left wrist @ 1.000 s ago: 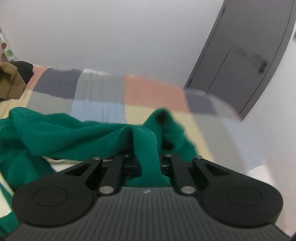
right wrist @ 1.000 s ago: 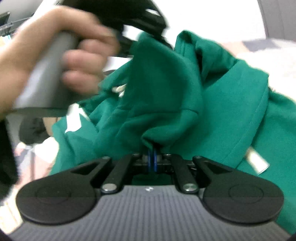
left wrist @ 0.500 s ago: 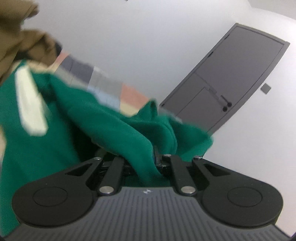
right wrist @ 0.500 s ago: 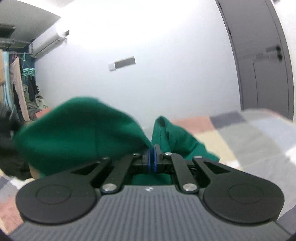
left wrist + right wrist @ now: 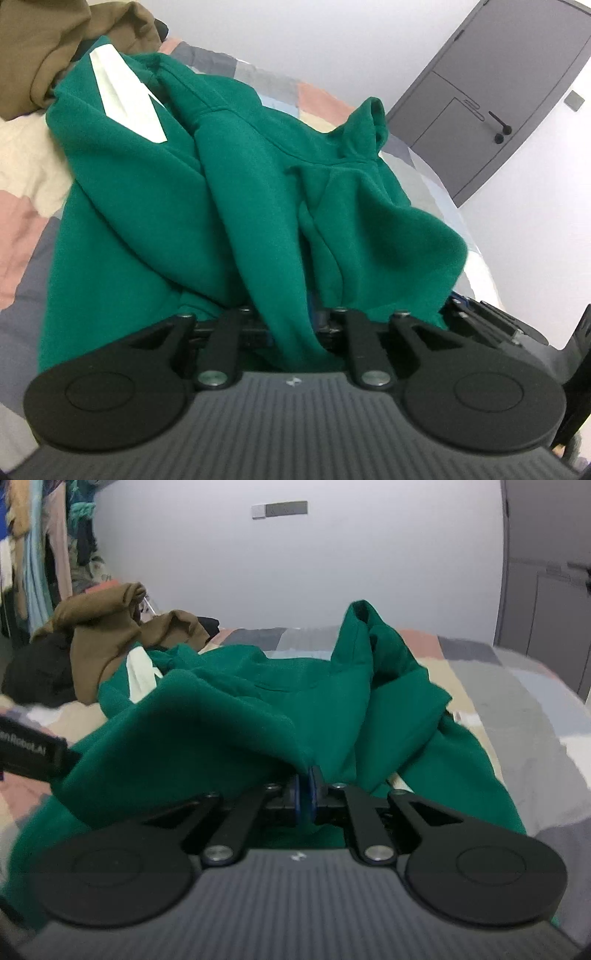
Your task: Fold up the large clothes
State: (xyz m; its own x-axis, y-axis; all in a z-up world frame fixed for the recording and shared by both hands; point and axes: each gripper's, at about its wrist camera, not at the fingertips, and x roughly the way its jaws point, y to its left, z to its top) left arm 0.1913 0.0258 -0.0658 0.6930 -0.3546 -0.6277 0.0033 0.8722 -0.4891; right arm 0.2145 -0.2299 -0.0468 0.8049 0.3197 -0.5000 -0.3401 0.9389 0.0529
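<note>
Green hoodie fold between opening left claw.

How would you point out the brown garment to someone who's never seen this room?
Start at the patchwork bed. At its far left end, behind the green hoodie, lies the brown garment: a crumpled olive-brown heap beside black clothing.

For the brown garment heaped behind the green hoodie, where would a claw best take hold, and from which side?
Grip the raised rolled fold at the top of the brown garment, coming from above on its near side. That ridge stands clear of the heap, while its lower edge is hidden behind the green hoodie and the black clothing.
</note>
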